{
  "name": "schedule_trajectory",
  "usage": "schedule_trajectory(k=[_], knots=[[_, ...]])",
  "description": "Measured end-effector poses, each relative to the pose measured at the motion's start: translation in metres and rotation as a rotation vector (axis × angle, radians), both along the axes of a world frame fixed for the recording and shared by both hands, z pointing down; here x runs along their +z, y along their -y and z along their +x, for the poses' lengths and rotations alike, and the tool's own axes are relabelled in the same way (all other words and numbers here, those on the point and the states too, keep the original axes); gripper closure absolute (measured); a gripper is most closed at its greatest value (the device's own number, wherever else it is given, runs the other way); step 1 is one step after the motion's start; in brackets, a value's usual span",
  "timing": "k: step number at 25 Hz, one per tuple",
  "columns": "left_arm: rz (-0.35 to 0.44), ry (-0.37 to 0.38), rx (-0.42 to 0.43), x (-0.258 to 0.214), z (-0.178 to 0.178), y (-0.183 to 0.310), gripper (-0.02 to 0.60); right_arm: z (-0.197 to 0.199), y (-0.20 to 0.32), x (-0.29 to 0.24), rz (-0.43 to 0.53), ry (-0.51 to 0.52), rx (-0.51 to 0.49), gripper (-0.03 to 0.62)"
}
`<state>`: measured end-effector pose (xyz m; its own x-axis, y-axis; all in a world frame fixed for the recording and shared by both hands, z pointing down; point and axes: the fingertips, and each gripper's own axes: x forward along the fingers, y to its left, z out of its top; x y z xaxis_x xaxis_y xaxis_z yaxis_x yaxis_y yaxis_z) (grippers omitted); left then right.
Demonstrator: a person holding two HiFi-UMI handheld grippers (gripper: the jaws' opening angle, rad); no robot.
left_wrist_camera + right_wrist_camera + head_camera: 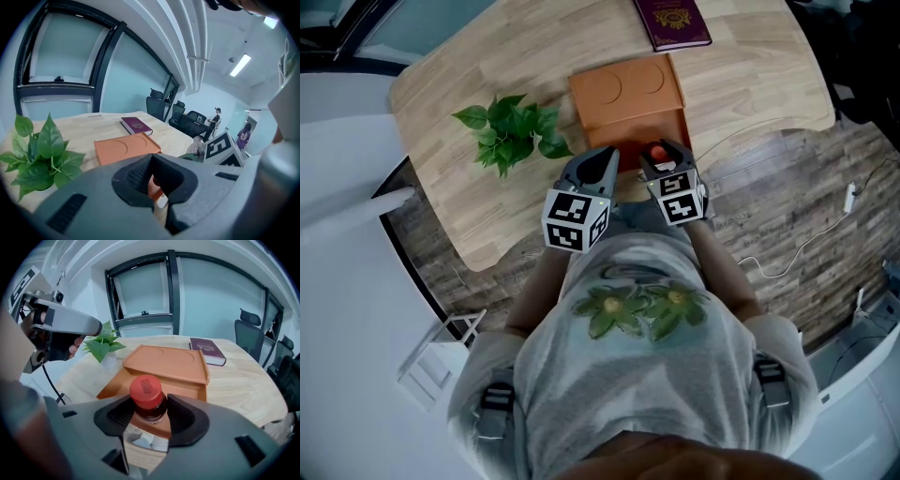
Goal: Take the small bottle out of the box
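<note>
The small bottle (146,399) is dark with a red cap and stands upright between the pads of my right gripper (147,417), which is shut on it. It hangs over the near end of the orange box (164,363), whose lower tray lies open toward me. In the head view the red cap of the bottle (657,152) shows at the right gripper (664,150), by the front edge of the box (626,89). My left gripper (602,161) is shut and empty, held up left of the box. Its jaws (154,180) stand together, the box (124,147) beyond them.
A potted green plant (511,131) stands left of the box on the wooden table (750,75). A maroon book (672,21) lies behind the box. A white cable (787,253) runs over the floor at the right. Office chairs and people are far off.
</note>
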<state>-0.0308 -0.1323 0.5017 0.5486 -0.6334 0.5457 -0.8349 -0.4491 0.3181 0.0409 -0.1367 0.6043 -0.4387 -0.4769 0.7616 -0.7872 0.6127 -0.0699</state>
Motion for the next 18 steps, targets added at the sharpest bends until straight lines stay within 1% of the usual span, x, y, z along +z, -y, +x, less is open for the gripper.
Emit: schedule_trajectory(k=[11,18], knots=[[0.024,0.005,0.012,-0.01,0.0,-0.004,0.574,-0.001,0.0,-0.022,0.041,0.019,0.008,0.378],[0.045,0.003,0.02,-0.019,0.001,-0.01,0.574,-0.002,-0.003,-0.044,0.078,0.049,0.017,0.378]])
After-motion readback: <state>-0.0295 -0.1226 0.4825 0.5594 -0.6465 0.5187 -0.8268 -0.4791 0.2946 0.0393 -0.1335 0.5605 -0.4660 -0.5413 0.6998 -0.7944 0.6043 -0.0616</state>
